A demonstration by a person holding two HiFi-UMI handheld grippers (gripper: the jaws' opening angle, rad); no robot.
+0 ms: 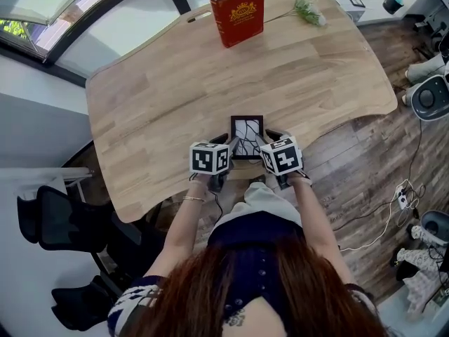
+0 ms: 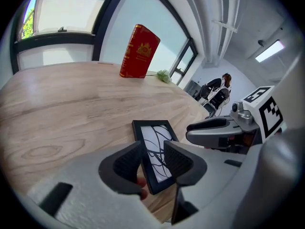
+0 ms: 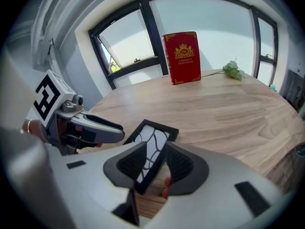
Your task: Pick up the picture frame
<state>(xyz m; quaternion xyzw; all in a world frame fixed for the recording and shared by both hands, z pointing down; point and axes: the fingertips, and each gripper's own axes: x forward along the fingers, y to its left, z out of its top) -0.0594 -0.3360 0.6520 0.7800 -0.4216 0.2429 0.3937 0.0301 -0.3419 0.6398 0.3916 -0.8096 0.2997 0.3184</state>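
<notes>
A small black picture frame [image 1: 247,136] with a white, black-lined print lies flat at the near edge of the wooden table [image 1: 161,83]. My left gripper [image 1: 227,144] straddles its left edge. In the left gripper view the frame [image 2: 153,137] passes between the jaws of that gripper [image 2: 153,162], with gaps at the pads. My right gripper [image 1: 267,142] straddles the right edge. In the right gripper view the frame [image 3: 156,136] likewise sits loosely between the jaws of that gripper [image 3: 155,165]. Both grippers are open.
A red book [image 1: 238,11] stands upright at the far side of the table, with a green sprig [image 1: 309,10] to its right. A black office chair [image 1: 63,223] is left of the person. Cables and devices lie on the floor to the right.
</notes>
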